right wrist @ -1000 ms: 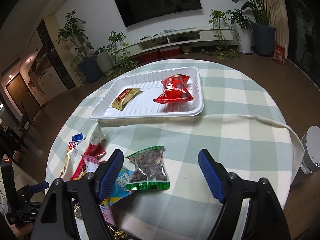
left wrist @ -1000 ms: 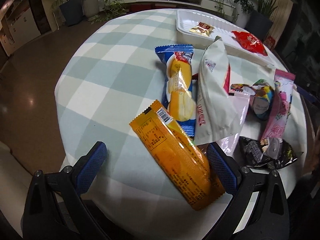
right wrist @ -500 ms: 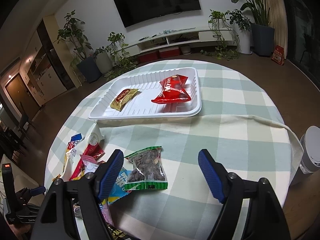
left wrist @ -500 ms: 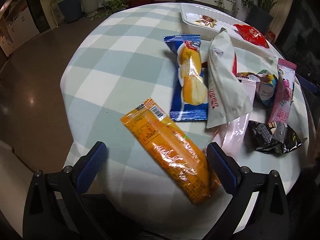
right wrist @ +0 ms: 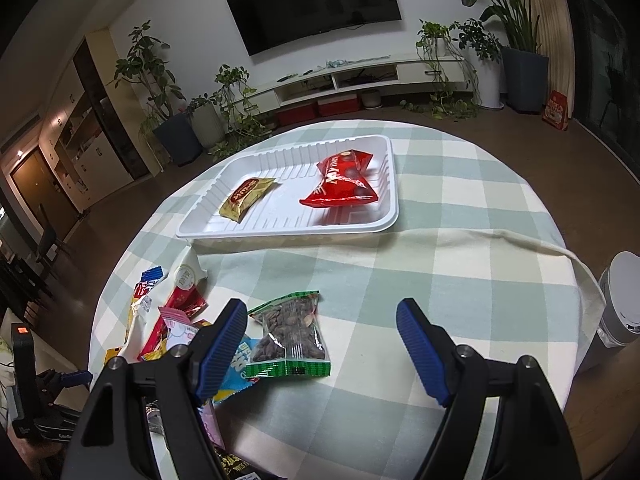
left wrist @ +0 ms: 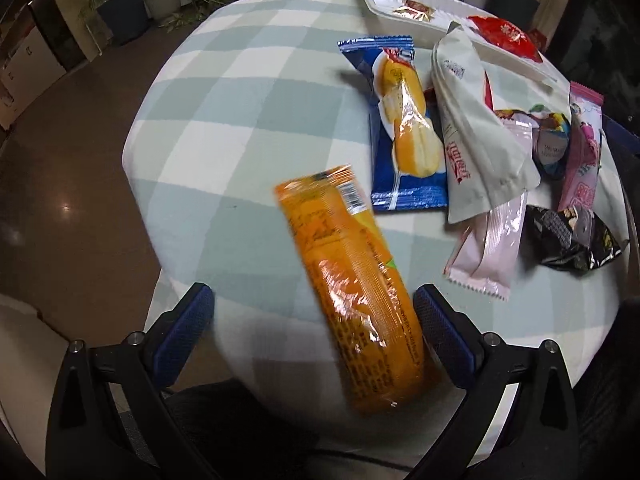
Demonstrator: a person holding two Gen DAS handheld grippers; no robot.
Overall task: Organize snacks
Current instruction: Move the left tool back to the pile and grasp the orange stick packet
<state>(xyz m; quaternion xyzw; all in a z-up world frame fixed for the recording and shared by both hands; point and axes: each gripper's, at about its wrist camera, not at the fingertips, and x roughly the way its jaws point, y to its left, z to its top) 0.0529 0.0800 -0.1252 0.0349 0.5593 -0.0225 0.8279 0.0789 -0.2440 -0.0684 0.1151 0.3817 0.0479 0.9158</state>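
A long orange snack pack lies on the checked tablecloth, its near end between the open fingers of my left gripper, beside the right pad. Behind it lie a blue cake pack, a white pouch, a pale pink pack and a black pack. My right gripper is open and empty above a green nut bag. The white tray holds a gold pack and a red pack.
More packs lie piled at the table's left side in the right wrist view. A grey bin stands off the table's right edge. The table edge drops to the floor left of the orange pack.
The orange pack has turned to point more straight away and now lies deeper between the left fingers. The left view has shifted so the table sits further right. The right gripper has barely moved.
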